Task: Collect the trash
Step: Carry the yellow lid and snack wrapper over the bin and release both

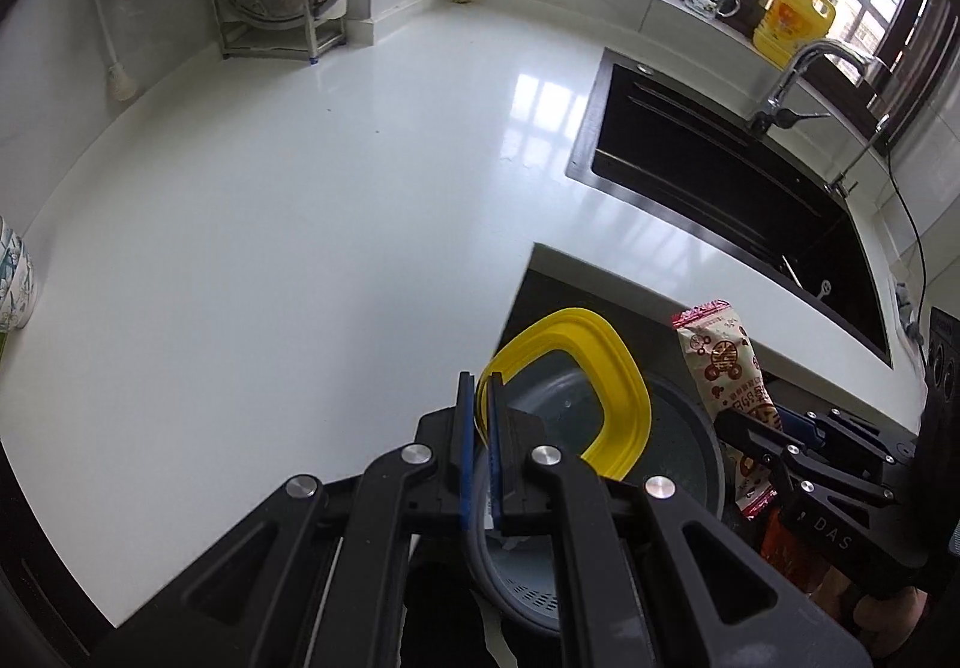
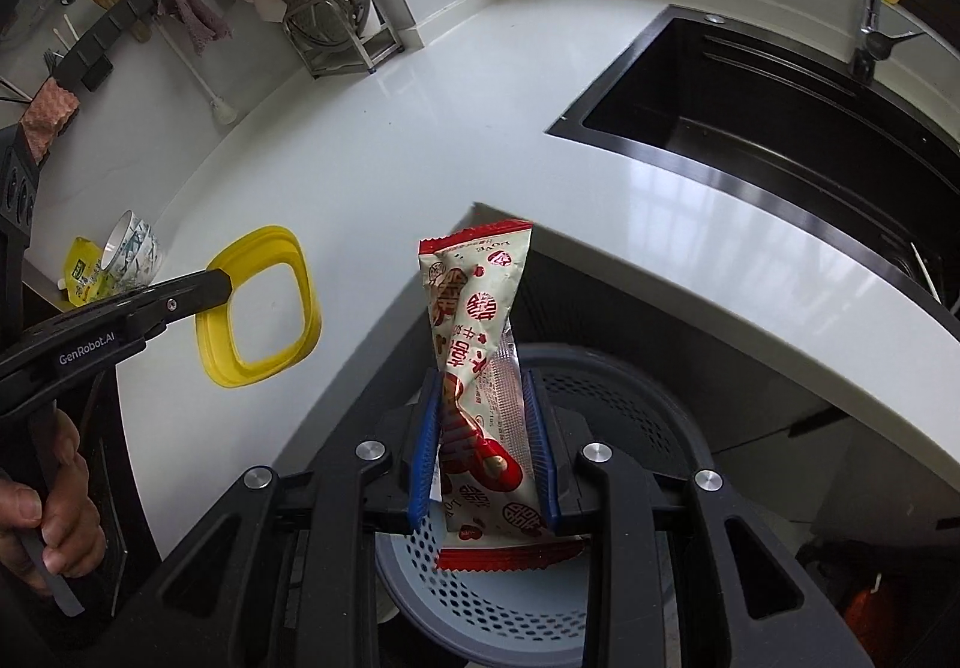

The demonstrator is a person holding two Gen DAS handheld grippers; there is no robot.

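Note:
My left gripper (image 1: 479,386) is shut on the rim of a yellow square lid (image 1: 576,386), held in the air past the counter's inner corner, above a grey perforated bin (image 1: 690,440). From the right wrist view the same yellow lid (image 2: 264,302) hangs from the left gripper (image 2: 219,287) at the left. My right gripper (image 2: 483,386) is shut on a red-and-white snack wrapper (image 2: 474,344), upright between the blue pads, directly over the grey bin (image 2: 630,386). The snack wrapper (image 1: 720,356) and right gripper (image 1: 774,428) show at lower right in the left wrist view.
A white L-shaped counter (image 1: 270,224) wraps around the bin. A black sink (image 1: 720,176) with a tap (image 1: 798,80) lies to the right. A patterned bowl (image 2: 129,248) and a yellow packet (image 2: 87,278) sit at the counter's left end. A steel rack (image 1: 282,8) stands at the back.

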